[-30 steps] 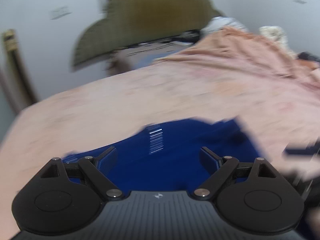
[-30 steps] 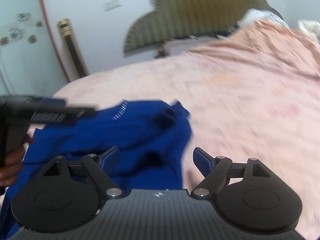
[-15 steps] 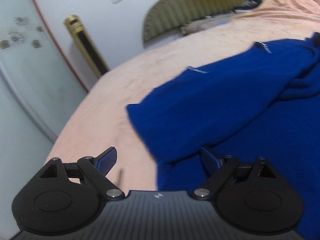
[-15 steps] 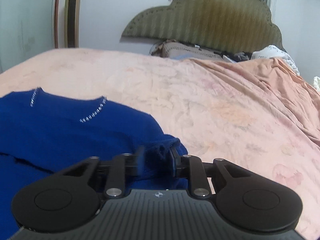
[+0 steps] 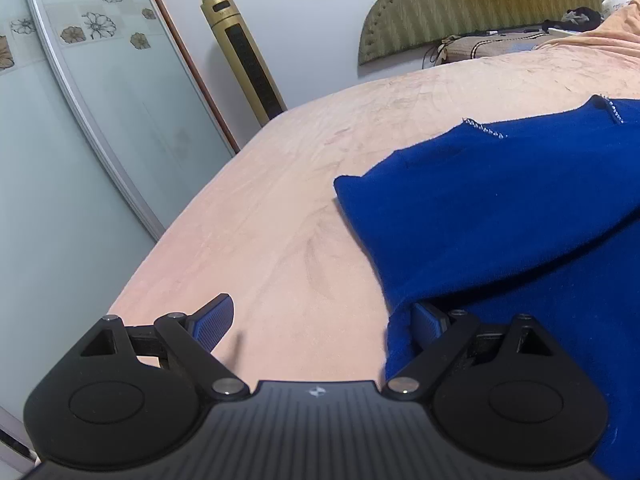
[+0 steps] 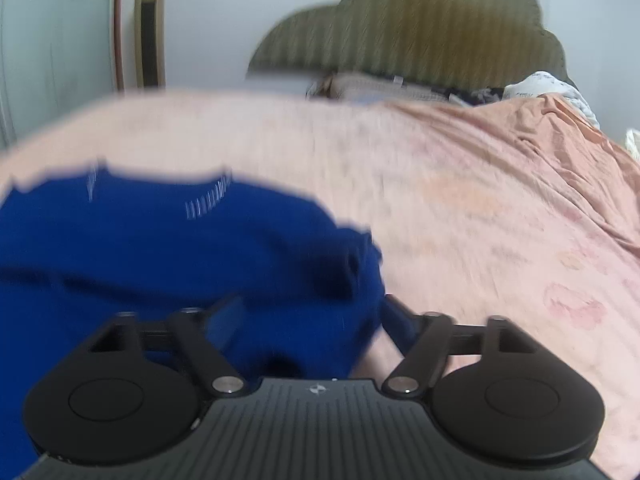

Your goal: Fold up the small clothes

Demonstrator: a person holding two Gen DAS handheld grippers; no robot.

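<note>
Between the spread pads of the left claw (image 5: 322,322), bare pink bedspread (image 5: 280,216); right pad against the edge of a deep-blue knitted garment with sparkly neckline trim (image 5: 500,208). Right claw (image 6: 308,320) opening, a fold of blue cloth loose between its pads. Farther off, olive scalloped padded headboard (image 6: 404,36) and gold tower fan (image 5: 244,60).

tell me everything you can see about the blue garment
The blue garment is a deep royal blue, soft-looking knit top with short rows of small silvery studs near its neckline. It lies rumpled and partly folded over itself on the pink bedspread. Its edge lies between the opening right gripper's jaws; the left gripper's inner pad touches its side.
</note>
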